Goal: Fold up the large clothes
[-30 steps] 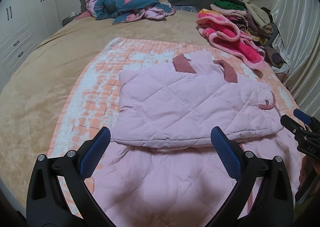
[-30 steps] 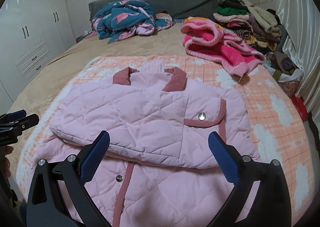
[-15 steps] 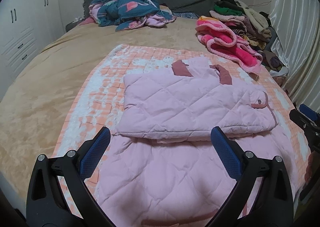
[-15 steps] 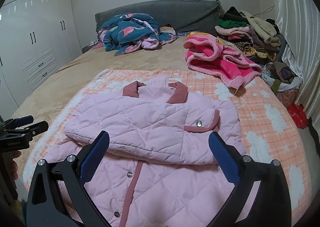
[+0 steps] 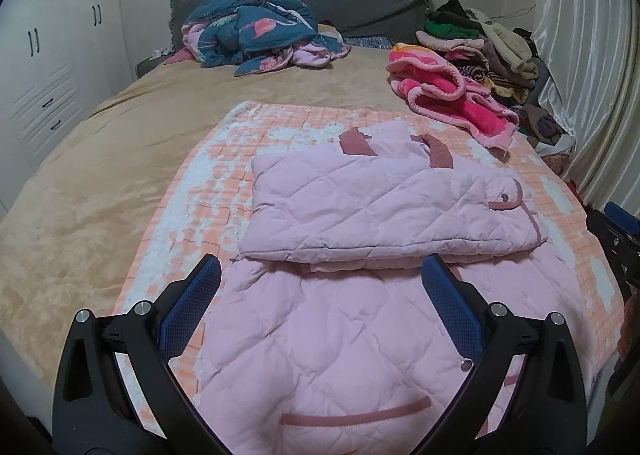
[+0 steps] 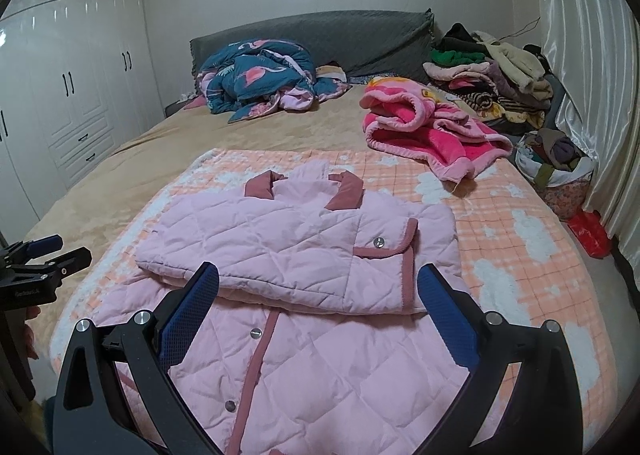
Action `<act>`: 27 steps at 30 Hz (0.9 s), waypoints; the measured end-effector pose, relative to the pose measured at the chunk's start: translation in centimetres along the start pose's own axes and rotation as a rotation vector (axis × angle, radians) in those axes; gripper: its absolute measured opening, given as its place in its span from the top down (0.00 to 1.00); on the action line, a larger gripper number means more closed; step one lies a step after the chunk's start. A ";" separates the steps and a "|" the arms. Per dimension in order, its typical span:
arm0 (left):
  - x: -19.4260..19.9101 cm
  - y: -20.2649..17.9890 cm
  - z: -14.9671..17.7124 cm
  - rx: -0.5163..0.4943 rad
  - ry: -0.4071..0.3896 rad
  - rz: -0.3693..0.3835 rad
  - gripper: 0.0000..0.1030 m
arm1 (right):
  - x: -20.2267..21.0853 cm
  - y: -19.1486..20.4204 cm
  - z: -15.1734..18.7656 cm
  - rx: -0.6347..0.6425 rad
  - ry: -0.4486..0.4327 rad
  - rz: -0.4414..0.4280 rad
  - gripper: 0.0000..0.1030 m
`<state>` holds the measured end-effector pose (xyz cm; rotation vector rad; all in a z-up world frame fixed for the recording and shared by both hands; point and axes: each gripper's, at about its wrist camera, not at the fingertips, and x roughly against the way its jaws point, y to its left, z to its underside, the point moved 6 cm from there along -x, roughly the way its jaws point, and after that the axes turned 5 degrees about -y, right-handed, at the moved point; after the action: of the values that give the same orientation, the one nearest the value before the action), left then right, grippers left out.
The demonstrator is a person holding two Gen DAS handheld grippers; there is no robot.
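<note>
A pink quilted jacket point(image 5: 384, 211) point(image 6: 296, 243) with dark pink collar and trim lies flat on an orange-and-white checked blanket point(image 5: 240, 143) point(image 6: 500, 215). Its sleeves are folded across the chest, and the lower half stretches toward the near bed edge. My left gripper point(image 5: 322, 283) hovers open above the jacket's lower left part, holding nothing. My right gripper point(image 6: 318, 287) stands open above the lower right part, also with nothing between its fingers. Each gripper shows at the edge of the other's view: the right gripper point(image 5: 616, 227) and the left gripper point(image 6: 44, 255).
A tan bedspread point(image 5: 100, 159) covers the bed. A teal flamingo quilt point(image 6: 260, 75) lies by the grey headboard point(image 6: 320, 39). A bright pink fleece garment point(image 6: 424, 127) and a clothes pile point(image 6: 492, 71) lie at right. White wardrobes point(image 6: 72, 95) stand left, a curtain point(image 6: 600, 95) right.
Both grippers have pulled back and risen away from the jacket, so more of its lower half and the room show. The jacket itself has not moved.
</note>
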<state>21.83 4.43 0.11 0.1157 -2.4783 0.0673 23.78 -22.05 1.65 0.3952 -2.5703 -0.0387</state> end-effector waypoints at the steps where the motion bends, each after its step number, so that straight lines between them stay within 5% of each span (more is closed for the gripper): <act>1: 0.2 0.0 0.1 -0.001 -0.003 0.000 0.09 | 0.3 0.0 0.1 -0.002 -0.003 -0.002 0.04; 27: 2.5 -0.3 3.7 -0.033 -0.005 -0.036 0.09 | 2.9 -1.0 3.4 0.004 0.026 0.017 0.04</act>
<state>17.64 3.64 -1.29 0.1468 -2.4806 0.0101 19.97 -24.02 0.10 0.3727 -2.5483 -0.0224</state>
